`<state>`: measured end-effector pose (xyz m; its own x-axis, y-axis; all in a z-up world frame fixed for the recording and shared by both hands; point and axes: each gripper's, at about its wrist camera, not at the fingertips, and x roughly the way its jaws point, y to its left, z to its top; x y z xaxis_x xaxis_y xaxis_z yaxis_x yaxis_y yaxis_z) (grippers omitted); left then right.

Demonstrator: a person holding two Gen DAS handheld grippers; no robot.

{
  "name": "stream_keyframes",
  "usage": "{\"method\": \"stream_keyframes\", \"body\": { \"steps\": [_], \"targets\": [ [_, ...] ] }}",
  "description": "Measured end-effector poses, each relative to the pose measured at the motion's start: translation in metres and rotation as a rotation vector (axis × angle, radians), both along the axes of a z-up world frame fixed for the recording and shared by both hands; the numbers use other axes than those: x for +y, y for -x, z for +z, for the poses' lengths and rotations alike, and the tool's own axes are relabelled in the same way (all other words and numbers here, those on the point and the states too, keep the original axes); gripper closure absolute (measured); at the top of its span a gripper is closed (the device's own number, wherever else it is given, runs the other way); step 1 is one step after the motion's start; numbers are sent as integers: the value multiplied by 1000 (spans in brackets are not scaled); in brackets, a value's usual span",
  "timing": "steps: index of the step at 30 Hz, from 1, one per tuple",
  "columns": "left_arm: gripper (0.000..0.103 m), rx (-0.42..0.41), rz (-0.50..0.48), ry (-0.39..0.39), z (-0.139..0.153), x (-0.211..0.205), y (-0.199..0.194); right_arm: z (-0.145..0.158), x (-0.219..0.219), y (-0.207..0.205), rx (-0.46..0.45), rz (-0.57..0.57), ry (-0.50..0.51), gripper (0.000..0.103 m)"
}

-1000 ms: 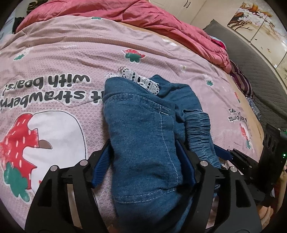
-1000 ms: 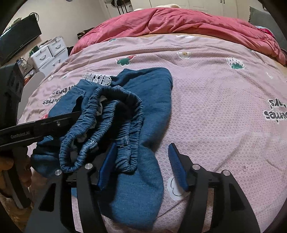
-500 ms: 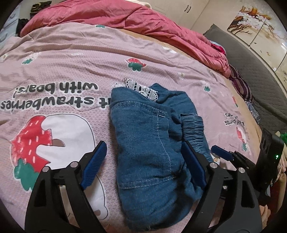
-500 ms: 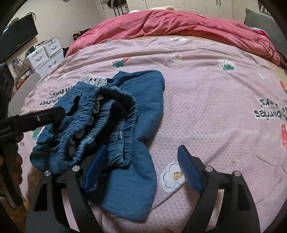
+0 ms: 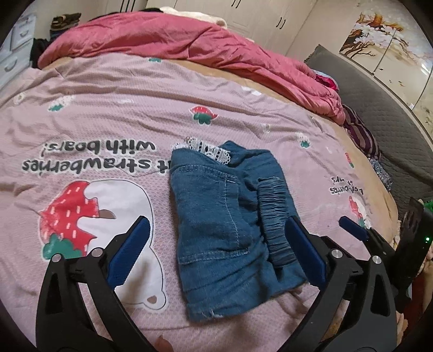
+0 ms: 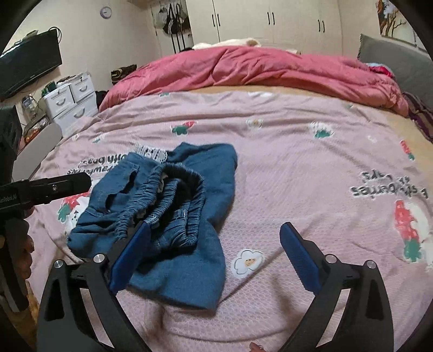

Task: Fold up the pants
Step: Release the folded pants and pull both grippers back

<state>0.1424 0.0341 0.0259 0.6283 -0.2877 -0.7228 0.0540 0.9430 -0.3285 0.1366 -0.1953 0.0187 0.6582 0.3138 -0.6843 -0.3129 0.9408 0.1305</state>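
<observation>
Looking down your left wrist view, you are holding the left gripper (image 5: 216, 250) with its jaws spread wide, having just been opening, and nothing is pinched between them; the blue denim pants (image 5: 227, 224) are lying folded into a compact bundle on the pink strawberry-print bedspread (image 5: 108, 113), between the blue pads but apart from the left-hand one, while the other pad is overlapping the elastic waistband (image 5: 274, 216) in this view, so you cannot be sure of contact there. A strip of white lace trim (image 5: 205, 147) is peeking out at the bundle's far edge. The right gripper's tip is showing at the right edge. The folding is looking essentially finished, with perhaps only tidying of the waistband left. Turning to the right wrist view, you are keeping the right gripper (image 6: 213, 258) equally wide apart, its jaws also having just been opening, gripping nothing; the pants are sitting to the left, partly behind the left-hand pad, their gathered waistband layers bunched rather loosely on top. Beyond, a rumpled red duvet (image 6: 257, 67) is crossing the bed, and white wardrobes (image 6: 270, 21), a white drawer unit (image 6: 73, 100) and a dark television (image 6: 29, 67) are lining the room.
</observation>
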Motion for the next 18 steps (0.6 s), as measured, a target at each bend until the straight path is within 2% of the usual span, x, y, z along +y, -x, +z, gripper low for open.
{"method": "stream_keyframes", "body": {
  "steps": [13,18],
  "targets": [
    [9,-87,32,-99,22,-3,54,32,-4,51,-106,-14,1,4],
    [9,-84,35,-86,15,-9,76,36,-2,72,-125,-6,-10,4]
  ]
}}
